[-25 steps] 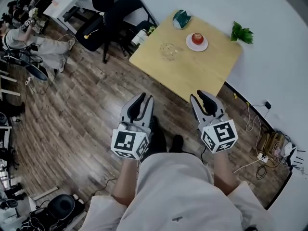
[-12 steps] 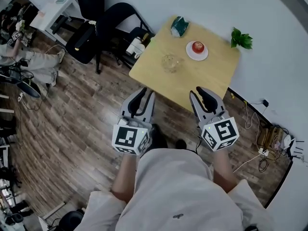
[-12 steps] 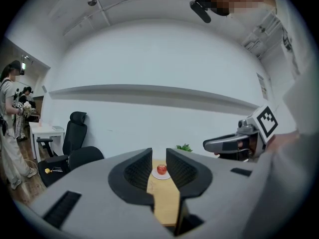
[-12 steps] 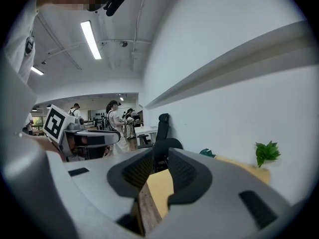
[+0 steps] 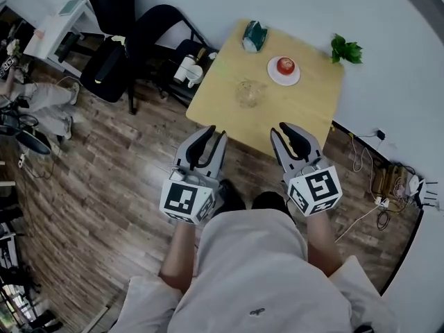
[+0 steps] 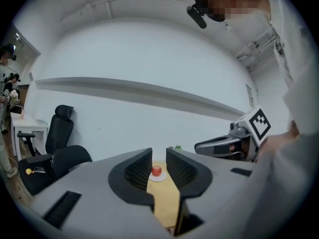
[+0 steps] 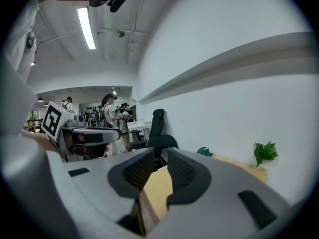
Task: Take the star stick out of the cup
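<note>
Both arms reach toward the desk (image 5: 305, 109), left gripper (image 5: 208, 134) a little apart, empty, right gripper (image 5: 285, 131) apart, just been closing, nothing inside

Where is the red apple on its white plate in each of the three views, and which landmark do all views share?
Head view: the red apple, upper middle, on the wooden table.
Left gripper view: the apple, low centre, seen far off through the gap between the fingers.
Right gripper view: not in it.
Shared landmark: the wooden table.
</note>
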Motion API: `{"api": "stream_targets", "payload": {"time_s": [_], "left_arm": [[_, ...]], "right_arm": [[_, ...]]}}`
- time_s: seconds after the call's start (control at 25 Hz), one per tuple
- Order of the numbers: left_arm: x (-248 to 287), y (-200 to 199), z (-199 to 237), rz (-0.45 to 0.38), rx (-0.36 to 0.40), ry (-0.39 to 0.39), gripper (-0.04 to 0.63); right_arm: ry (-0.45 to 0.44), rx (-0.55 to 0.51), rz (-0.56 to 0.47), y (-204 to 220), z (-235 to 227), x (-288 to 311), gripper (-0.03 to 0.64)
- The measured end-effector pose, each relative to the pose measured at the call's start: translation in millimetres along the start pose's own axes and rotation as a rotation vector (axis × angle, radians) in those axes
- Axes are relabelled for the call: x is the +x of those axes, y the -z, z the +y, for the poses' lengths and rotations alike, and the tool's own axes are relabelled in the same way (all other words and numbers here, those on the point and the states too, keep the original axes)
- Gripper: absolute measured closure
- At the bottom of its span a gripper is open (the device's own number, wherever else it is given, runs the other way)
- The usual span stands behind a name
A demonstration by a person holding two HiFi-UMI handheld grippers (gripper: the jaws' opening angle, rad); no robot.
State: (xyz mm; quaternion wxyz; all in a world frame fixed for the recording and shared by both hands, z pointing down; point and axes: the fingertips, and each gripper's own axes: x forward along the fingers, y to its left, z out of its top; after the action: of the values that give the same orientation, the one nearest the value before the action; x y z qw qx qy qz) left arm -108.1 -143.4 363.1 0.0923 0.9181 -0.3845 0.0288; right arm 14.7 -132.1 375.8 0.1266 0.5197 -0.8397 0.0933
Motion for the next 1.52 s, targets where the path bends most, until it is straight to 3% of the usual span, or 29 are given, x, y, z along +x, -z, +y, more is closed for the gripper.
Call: {"api": "stream_targets", "payload": {"time_s": [0.4, 0.96, 1.52], "left_arm": [[20.8, 24.5, 4.5, 0.056, -0.054, 0.055, 0.511], [64.0, 24.5, 53.4, 0.078, -0.086, -0.057, 0.511], [124.5, 46.8, 93.3, 0.150, -0.125, -0.129, 0.511]], "right_arm": [[0.017, 0.006, 0.071, 18.1, -6.0, 20.7, 0.538], [-0.094, -0.029, 0.087, 11.0, -39.8, 111.1, 0.545], [-0.194, -0.036, 0.164, 34.7, -75.7, 194.3, 0.545]]}}
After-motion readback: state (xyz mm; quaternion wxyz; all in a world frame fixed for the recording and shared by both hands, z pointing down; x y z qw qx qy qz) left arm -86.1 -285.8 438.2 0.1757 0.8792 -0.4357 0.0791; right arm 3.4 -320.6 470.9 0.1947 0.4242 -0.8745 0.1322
